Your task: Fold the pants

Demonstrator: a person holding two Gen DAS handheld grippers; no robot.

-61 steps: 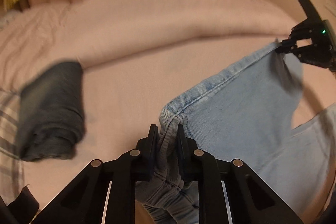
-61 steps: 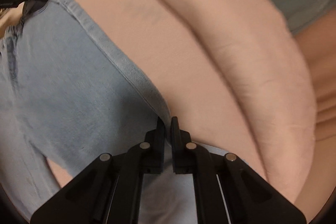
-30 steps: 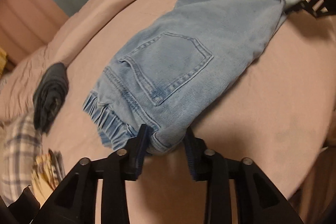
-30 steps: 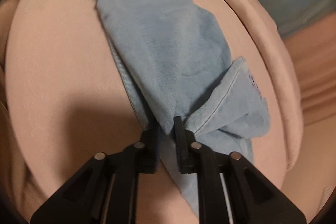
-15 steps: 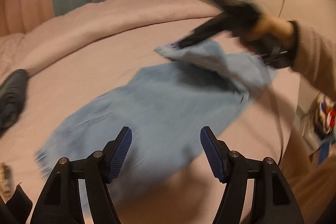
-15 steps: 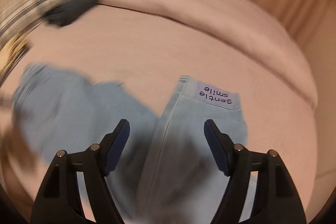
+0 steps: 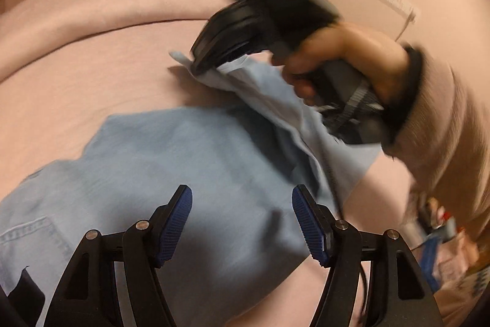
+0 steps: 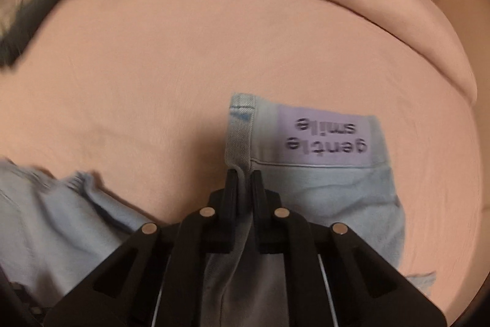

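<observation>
The light-blue denim pants (image 7: 190,161) lie spread on the pink bed (image 7: 92,75), their far edge blurred and partly hidden behind the person's hand (image 7: 343,57). The right gripper (image 8: 243,173) has its jaws closing, pinching the hem seam just beside a lilac label (image 8: 324,137). The left gripper (image 7: 242,204) hovers over the pants, blue ribbed jaws spread, nothing between them.

One pair of light-blue jeans (image 7: 196,161) with one purple label (image 8: 324,140) and one back pocket (image 7: 27,238); two grippers, left (image 7: 242,222) and right (image 8: 244,183); one hand (image 7: 340,57); one dark folded garment (image 8: 27,17); one bed (image 8: 153,66).
</observation>
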